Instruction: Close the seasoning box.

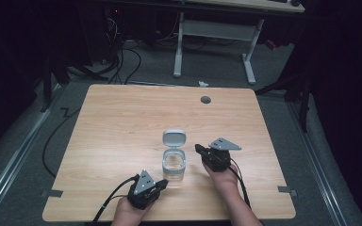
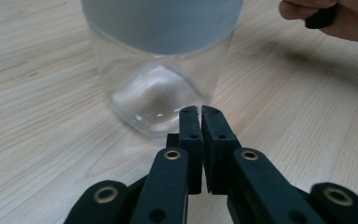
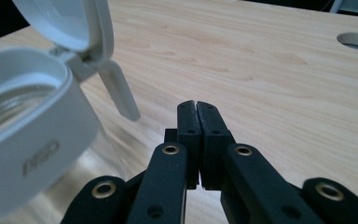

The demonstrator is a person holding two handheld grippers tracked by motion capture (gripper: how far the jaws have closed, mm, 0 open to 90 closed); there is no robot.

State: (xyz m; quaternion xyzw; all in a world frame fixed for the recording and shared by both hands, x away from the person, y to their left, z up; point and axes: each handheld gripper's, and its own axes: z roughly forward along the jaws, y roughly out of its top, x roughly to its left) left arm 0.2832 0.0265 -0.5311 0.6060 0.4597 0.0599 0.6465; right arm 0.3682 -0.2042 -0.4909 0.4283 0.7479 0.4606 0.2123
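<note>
A clear square jar (image 1: 174, 167) with a white collar stands near the front middle of the wooden table (image 1: 122, 122). Its hinged white lid (image 1: 174, 138) is flipped open and stands up behind it. My left gripper (image 1: 162, 184) is shut with nothing in it, its tips just short of the jar's glass base (image 2: 156, 100). Just right of the jar, my right gripper (image 1: 199, 149) is also shut and holds nothing. The right gripper view shows the jar's white collar (image 3: 28, 135) and raised lid (image 3: 70, 23) at left, with a latch tab (image 3: 121, 91) hanging down.
A round cable hole (image 1: 205, 99) sits in the table's far right part. Beyond the table stand a white desk frame (image 1: 217, 37) and cables on the floor. Tape marks (image 1: 52, 193) lie at the table's front corners.
</note>
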